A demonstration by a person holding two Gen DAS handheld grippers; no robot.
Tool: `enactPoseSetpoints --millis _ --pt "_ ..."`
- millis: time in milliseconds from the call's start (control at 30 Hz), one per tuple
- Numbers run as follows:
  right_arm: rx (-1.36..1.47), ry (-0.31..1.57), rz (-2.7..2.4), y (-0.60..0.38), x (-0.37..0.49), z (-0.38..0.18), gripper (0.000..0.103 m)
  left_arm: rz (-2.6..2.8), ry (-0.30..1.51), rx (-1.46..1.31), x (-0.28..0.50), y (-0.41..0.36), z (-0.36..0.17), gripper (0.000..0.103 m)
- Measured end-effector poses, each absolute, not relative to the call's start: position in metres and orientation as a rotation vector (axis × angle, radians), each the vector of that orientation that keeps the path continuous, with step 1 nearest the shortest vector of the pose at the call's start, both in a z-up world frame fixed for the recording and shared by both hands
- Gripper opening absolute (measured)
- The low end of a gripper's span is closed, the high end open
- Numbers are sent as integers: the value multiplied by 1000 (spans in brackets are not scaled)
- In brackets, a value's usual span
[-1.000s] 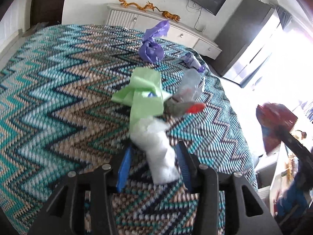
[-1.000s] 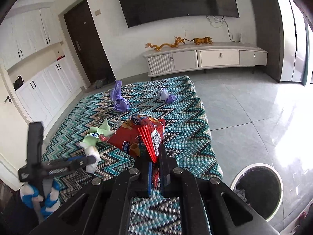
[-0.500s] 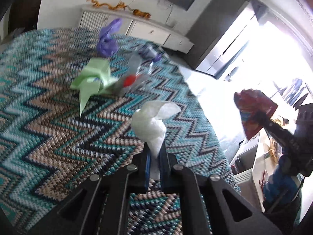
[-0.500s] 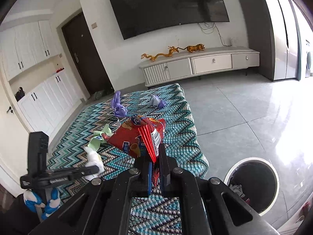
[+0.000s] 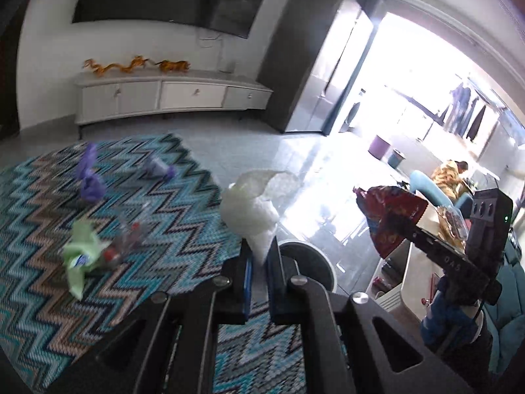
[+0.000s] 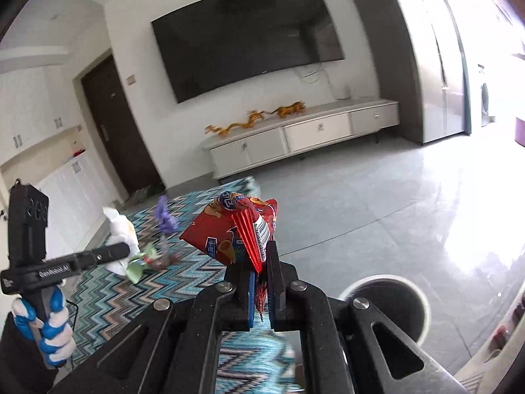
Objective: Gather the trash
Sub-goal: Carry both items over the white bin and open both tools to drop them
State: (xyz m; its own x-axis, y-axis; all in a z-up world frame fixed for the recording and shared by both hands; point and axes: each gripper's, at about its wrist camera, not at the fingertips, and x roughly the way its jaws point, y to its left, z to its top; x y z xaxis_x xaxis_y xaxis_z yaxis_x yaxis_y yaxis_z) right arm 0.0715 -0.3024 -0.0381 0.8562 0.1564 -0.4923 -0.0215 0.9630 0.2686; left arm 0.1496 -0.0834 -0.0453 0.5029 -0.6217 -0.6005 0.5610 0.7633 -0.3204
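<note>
My left gripper point(image 5: 259, 262) is pinched shut on a white plastic bag point(image 5: 251, 211), which stands up crumpled from between the jaws. A second ago that bag lay on the rug with the jaws spread either side of it; now it is off the rug and swung over toward the bin point(image 5: 310, 262), whose pale round rim shows just behind my fingertips. My right gripper point(image 6: 261, 282) is clamped on a red snack packet point(image 6: 239, 233), as it was a second ago, and it has risen so that the bin point(image 6: 387, 305) sits low and to the right of it, on the bare tile.

I judge that both hands are loaded and on the carry leg, with the drop into the bin next.

Left on the zigzag rug point(image 5: 157, 229) are a green wrapper point(image 5: 82, 252), a clear bottle with a red cap point(image 5: 126, 241) touching it, a purple bag point(image 5: 88, 177) and a smaller purple scrap point(image 5: 159, 170) near the far edge. So several more trips remain.

The rug's edge runs just short of the bin, and the glossy tile beyond is open right up to the white cabinet point(image 6: 302, 141) at the wall. My two grippers are near each other over the bin side, so I would release one at a time to keep them from knocking together.
</note>
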Motion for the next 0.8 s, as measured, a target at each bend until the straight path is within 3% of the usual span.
enactPoseSetpoints --millis 300,800 --pt "338 562 -63 -375 61 -61 6 -837 848 98 168 -211 -67 7" --pt "548 778 -168 -466 100 -170 9 -896 1072 275 217 -354 -162 10"
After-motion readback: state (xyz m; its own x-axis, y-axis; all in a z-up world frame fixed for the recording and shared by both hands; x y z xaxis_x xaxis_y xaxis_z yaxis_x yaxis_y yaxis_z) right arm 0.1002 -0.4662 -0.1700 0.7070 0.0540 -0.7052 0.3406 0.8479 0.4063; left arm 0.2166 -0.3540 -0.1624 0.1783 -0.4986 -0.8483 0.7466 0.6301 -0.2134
